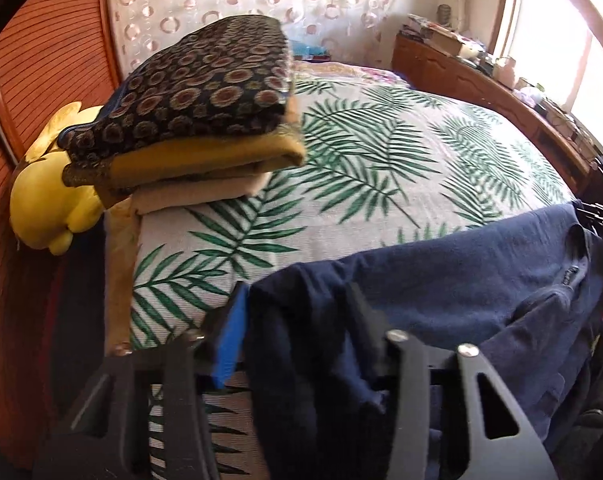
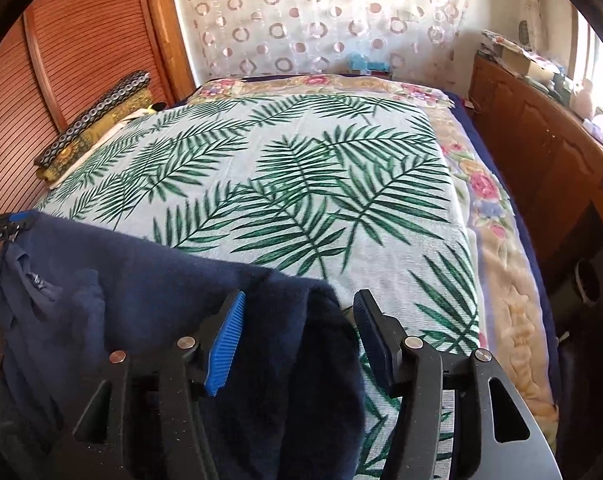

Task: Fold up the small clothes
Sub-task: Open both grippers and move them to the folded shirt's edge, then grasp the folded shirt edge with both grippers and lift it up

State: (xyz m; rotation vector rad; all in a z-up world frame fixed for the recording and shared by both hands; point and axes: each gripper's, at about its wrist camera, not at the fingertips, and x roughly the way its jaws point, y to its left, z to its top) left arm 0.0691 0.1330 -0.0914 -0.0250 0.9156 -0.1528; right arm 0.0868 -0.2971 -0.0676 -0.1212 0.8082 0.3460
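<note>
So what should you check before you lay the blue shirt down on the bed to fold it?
1. Left gripper has the dark navy knit shirt between its fingers: ok.
2. Right gripper holds the shirt: not ok, its jaws stand open with cloth draped between.
3. Room on the white palm-leaf bedspread: ok.
4. Folded fabric stack sits apart from the shirt: ok.
5. Shirt hangs flat, no twist: cannot tell.

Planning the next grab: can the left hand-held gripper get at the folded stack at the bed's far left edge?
Probably not yet. The left hand-held gripper seems occupied with the navy shirt; otherwise only bare leaf-print bedspread lies before the folded stack.
</note>
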